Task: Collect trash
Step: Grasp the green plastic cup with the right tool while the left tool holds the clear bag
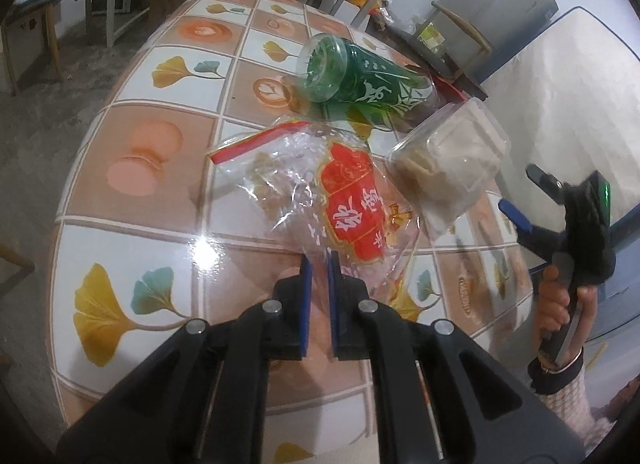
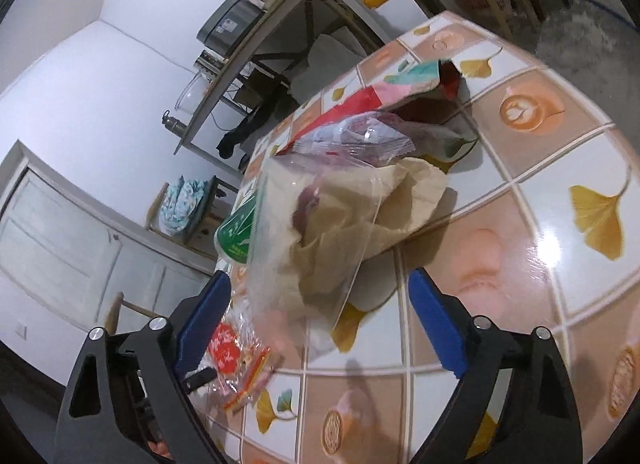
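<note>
We take the green bottle (image 1: 360, 78) as our landmark on the tiled table (image 1: 120, 168). Just in front of it lies the crinkled clear bag with the red label (image 1: 320, 184); to its right sits the clear plastic box (image 1: 448, 160). The left gripper (image 1: 319, 264) has its jaws nearly together around the bag's near edge, though we cannot tell whether they pinch it. The right gripper (image 2: 320, 296) is spread wide before the box. We judge the bag light, limp and slippery, best pinched at a gathered fold; the box is thin, so we would squeeze gently.

Tiled table (image 1: 132, 136), grey cabinet (image 1: 500, 4)
</note>
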